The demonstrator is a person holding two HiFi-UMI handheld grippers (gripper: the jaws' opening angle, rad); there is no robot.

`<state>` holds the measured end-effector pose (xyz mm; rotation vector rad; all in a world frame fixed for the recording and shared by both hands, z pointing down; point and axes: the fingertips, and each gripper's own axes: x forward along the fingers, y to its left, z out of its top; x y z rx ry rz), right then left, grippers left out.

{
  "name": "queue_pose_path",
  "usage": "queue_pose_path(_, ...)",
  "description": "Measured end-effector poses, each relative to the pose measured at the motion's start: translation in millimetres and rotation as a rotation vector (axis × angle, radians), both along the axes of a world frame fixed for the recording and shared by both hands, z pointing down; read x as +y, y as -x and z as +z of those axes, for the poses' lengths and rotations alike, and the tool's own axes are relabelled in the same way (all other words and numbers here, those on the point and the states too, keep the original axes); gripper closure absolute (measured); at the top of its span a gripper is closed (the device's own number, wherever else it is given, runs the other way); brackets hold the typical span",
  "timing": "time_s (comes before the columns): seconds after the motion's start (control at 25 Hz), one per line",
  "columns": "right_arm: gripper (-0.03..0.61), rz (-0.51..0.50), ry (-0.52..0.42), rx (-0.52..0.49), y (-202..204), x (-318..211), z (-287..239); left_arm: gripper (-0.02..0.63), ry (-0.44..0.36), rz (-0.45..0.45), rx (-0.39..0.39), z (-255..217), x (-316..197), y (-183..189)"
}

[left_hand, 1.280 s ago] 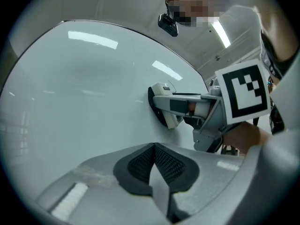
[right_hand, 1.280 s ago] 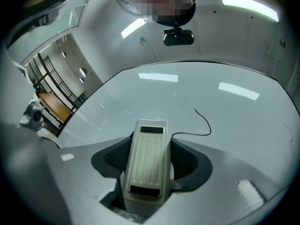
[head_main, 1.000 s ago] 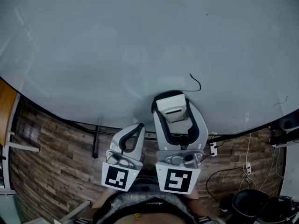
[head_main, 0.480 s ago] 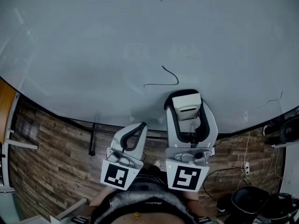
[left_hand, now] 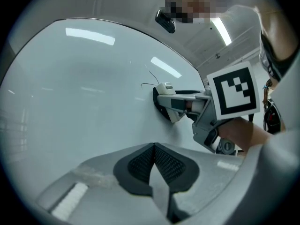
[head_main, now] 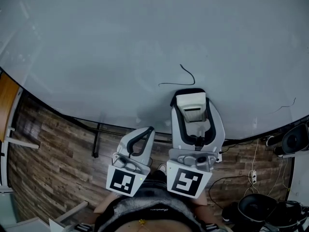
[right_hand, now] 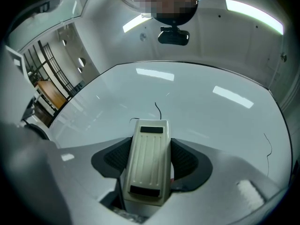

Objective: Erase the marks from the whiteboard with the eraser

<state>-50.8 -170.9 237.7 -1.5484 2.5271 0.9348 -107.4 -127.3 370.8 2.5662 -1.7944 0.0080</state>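
Wiping step in hand: the eraser sits just below a hooked mark.

The whiteboard point(head_main: 120, 42) is mostly clean. Your right gripper point(head_main: 191, 105) has its fingers pinching the eraser point(right_hand: 147, 163), which appears to rest against the board near its lower edge. Your left gripper point(left_hand: 153, 165) hangs beside it, below the board's edge, fingers pressed together on nothing. A thin hooked mark point(head_main: 186, 76) lies just above the eraser's top end; a fainter stroke point(head_main: 287, 105) sits well to the right. Judged next: push the eraser up across the hooked mark, flat, then cross to the right stroke.
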Motion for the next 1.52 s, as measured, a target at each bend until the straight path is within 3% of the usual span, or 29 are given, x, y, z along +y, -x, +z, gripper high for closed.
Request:
queue_pose_path(0.36, 0.313, 0.019, -0.040, 0.096, 55, 36, -10, 0.611, -0.008, -0.038, 0.017, -1, 36, 48)
queue_pose_path(1.08, 0.311, -0.054, -0.119, 0.165, 164, 48, -23, 0.611, -0.017, -0.050, 0.008, -2, 32, 120)
queue_pose_path(1.24, 0.308, -0.037, -0.152, 0.188, 169, 49, -24, 0.611, -0.017, -0.048, 0.002, -1, 29, 125)
queue_pose_path(1.52, 0.308, -0.075, -0.097, 0.105, 149, 44, -28, 0.611, -0.015, -0.010, -0.001, -3, 22, 108)
